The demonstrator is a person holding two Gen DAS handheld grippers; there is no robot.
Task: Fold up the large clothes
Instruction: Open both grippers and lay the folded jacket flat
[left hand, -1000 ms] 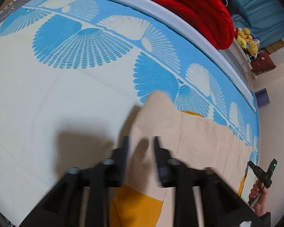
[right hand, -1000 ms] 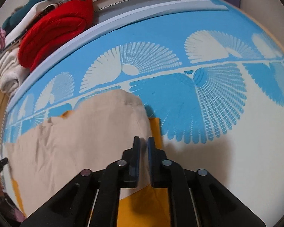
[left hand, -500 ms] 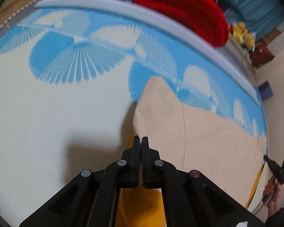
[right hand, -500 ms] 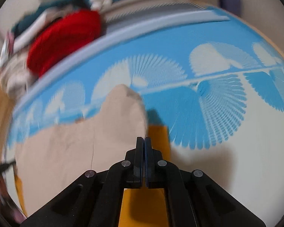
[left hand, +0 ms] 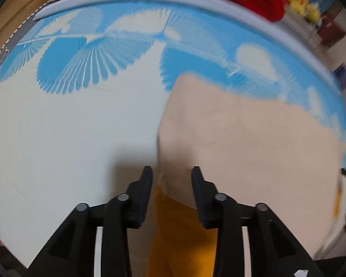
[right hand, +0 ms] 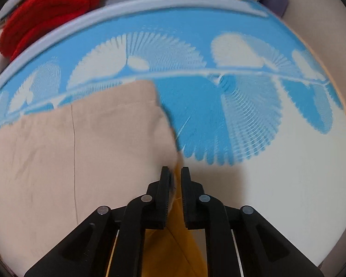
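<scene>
Left gripper [left hand: 171, 173]: jaws have just been opening and now stand moderately apart. They straddle the left edge of the beige cloth [left hand: 242, 150], which lies in the gap; the pads do not press it. The yellow layer [left hand: 180, 226] shows under the beige just below the fingertips.

Right gripper [right hand: 175, 173]: jaws have just been opening a little and stand at a narrow gap over the cloth's right edge [right hand: 80, 150], where beige meets yellow [right hand: 170, 249]. No clear pinch visible; read as released.

Cloth position: spread flat on the blue-and-white patterned mat [left hand: 69, 138], with its far edge reaching the mat's blue fan band. Beige lies folded over yellow, so at least one fold looks done. The red blanket [right hand: 46, 13] lies beyond the mat's far rim, well apart from the cloth.

Handling judgement: thin, soft and light, with no stiffness. It will drape and sag between the two hold points, and the layers may slide apart if only the top one is caught.

Where to hold: at the two near corners, one per gripper, pinching beige and yellow together close to the edge. Lift both evenly to keep the fold line straight.
</scene>
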